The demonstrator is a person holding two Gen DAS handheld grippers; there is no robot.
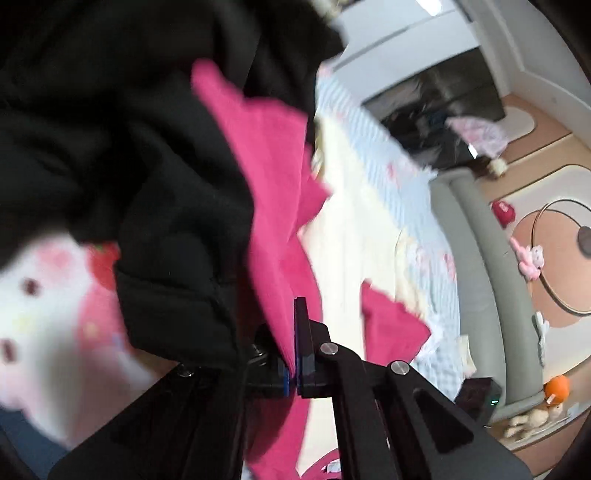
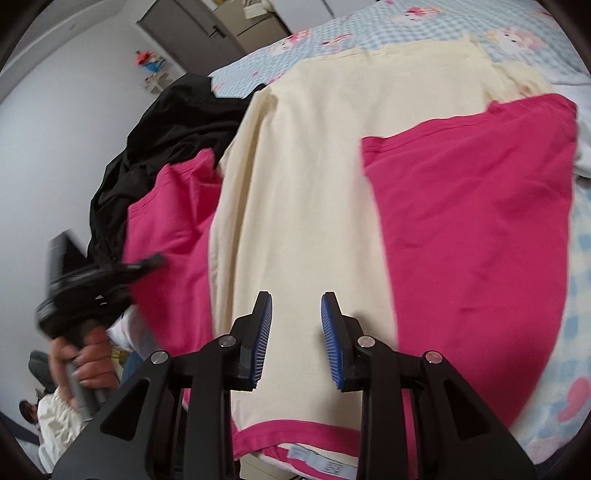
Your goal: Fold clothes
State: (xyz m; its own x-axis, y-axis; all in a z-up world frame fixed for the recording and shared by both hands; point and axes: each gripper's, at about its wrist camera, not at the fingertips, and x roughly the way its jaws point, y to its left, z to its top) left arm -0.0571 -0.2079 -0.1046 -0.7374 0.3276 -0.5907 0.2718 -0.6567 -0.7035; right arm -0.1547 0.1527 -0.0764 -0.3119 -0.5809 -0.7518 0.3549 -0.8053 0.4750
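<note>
A cream shirt (image 2: 303, 206) with magenta sleeves (image 2: 472, 221) and magenta collar trim (image 2: 295, 432) lies flat on the bed. My right gripper (image 2: 296, 339) is open and empty just above the cream body near the collar. My left gripper (image 1: 295, 343) is shut on the left magenta sleeve (image 1: 266, 177) and lifts it. It also shows blurred at the left of the right wrist view (image 2: 110, 273), held in a hand. A black garment (image 2: 162, 122) lies bunched beside the left sleeve and fills much of the left wrist view (image 1: 110, 129).
The bed has a blue checked sheet (image 2: 406, 33) with cartoon prints. Its grey padded edge (image 1: 476, 236) borders a floor with toys and a round mat (image 1: 554, 258). A grey door (image 2: 184, 29) and white wall stand behind.
</note>
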